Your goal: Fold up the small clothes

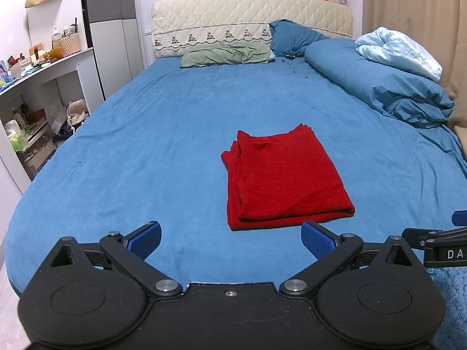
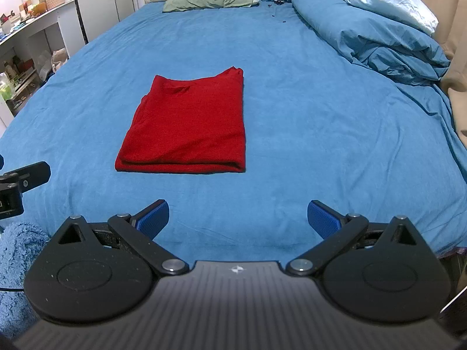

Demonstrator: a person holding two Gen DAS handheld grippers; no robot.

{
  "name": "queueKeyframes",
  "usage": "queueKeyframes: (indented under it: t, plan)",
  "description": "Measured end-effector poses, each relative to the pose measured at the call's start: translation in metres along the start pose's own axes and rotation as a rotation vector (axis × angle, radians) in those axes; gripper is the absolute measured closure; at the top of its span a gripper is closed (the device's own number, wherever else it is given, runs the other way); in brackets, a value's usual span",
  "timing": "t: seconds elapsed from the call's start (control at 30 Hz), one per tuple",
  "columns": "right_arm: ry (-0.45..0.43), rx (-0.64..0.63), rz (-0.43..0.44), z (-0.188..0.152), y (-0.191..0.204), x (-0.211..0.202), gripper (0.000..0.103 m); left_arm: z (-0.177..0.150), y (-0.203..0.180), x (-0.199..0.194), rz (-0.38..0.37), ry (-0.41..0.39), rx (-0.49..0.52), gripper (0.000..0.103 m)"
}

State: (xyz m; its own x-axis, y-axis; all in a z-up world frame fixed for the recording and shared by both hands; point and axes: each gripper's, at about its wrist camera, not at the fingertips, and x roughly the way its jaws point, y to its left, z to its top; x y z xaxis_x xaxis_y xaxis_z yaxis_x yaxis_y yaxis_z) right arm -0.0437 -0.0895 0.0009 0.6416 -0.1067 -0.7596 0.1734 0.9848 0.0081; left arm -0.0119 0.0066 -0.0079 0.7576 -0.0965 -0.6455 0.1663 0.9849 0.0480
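Observation:
A red garment (image 1: 283,175) lies folded into a neat rectangle on the blue bed sheet (image 1: 146,151); it also shows in the right wrist view (image 2: 186,122). My left gripper (image 1: 232,240) is open and empty, held back from the garment's near edge and a little to its left. My right gripper (image 2: 238,218) is open and empty, back from the garment and to its right. Part of the right gripper (image 1: 437,242) shows at the right edge of the left wrist view, and part of the left gripper (image 2: 20,180) at the left edge of the right wrist view.
A bundled blue duvet (image 1: 388,84) with a pale blue blanket (image 1: 400,51) lies at the bed's right. Pillows (image 1: 224,54) and a padded headboard (image 1: 251,20) with plush toys are at the far end. A white shelf unit (image 1: 43,87) stands left. Fluffy blue fabric (image 2: 17,265) is near the bed's front edge.

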Motion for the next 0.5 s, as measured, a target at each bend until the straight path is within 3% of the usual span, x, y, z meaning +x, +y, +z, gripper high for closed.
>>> queueKeyframes:
  t: [0.5]
  plan:
    - [-0.008, 0.002, -0.002, -0.0003, 0.0022, -0.0010, 0.000, -0.0001, -0.0060, -0.0011, 0.019, -0.031, 0.028, 0.000]
